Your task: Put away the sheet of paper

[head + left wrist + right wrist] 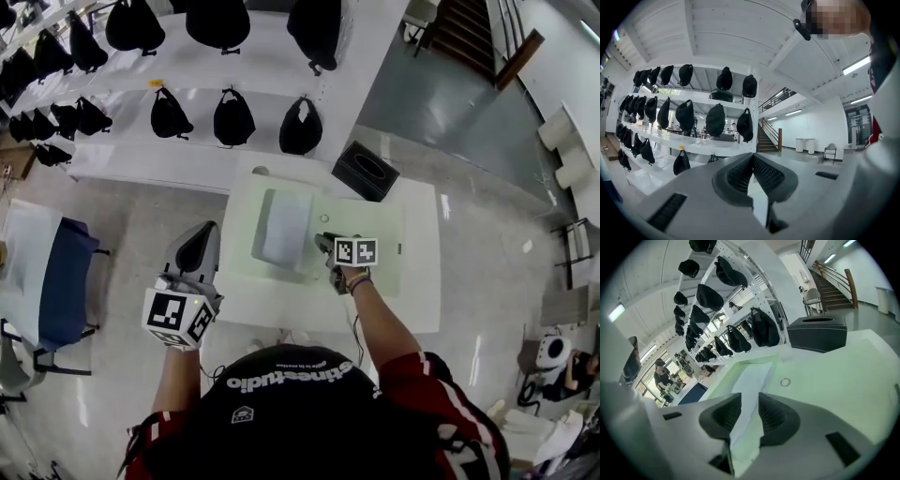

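Straddles the near edge of the sheet of paper [754,376] with the right gripper [750,399], jaws narrowly apart, not clamped. Lies lengthwise straight ahead on the bench [834,376]. Keeps left gripper [753,157] farther off leftward, jaws together, empty.

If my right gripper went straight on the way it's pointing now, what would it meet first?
Most likely the sheet of paper lying flat on the table. It shows right between the open jaws of the right gripper. Depth is hard to judge, so the tips may already be over its near edge.
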`<move>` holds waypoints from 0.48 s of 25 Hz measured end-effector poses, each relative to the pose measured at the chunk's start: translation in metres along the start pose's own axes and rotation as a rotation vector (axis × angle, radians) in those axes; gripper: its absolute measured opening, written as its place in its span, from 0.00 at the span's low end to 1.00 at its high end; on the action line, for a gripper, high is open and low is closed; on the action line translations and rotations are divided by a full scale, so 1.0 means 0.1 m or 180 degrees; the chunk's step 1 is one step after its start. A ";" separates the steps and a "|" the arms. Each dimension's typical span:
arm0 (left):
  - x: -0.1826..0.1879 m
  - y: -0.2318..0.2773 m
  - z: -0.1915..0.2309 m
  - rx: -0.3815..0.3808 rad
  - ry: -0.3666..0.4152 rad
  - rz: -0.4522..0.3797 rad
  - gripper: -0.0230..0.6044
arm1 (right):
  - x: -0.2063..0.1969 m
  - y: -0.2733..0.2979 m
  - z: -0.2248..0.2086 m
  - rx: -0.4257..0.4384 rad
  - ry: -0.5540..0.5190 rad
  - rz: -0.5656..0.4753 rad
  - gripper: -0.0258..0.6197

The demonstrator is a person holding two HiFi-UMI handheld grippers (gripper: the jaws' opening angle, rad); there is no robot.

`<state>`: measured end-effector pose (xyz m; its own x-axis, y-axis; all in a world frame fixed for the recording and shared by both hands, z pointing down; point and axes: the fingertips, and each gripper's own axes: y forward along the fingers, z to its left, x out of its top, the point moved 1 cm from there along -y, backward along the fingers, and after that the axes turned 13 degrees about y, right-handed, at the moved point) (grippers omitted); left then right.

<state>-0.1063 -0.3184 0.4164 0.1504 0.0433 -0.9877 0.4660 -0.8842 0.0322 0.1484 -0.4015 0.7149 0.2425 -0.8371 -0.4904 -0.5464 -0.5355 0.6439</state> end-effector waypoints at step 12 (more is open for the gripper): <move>0.17 -0.06 -0.15 -0.0391 0.0021 -0.0234 0.04 | 0.04 -1.00 0.29 -0.0219 -0.0128 -0.0827 0.22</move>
<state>-0.0930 -0.3053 0.4015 0.1175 0.1093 -0.9870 0.5790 -0.8150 -0.0213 0.1810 -0.3483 0.6317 0.3346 -0.6661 -0.6665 -0.4139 -0.7393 0.5311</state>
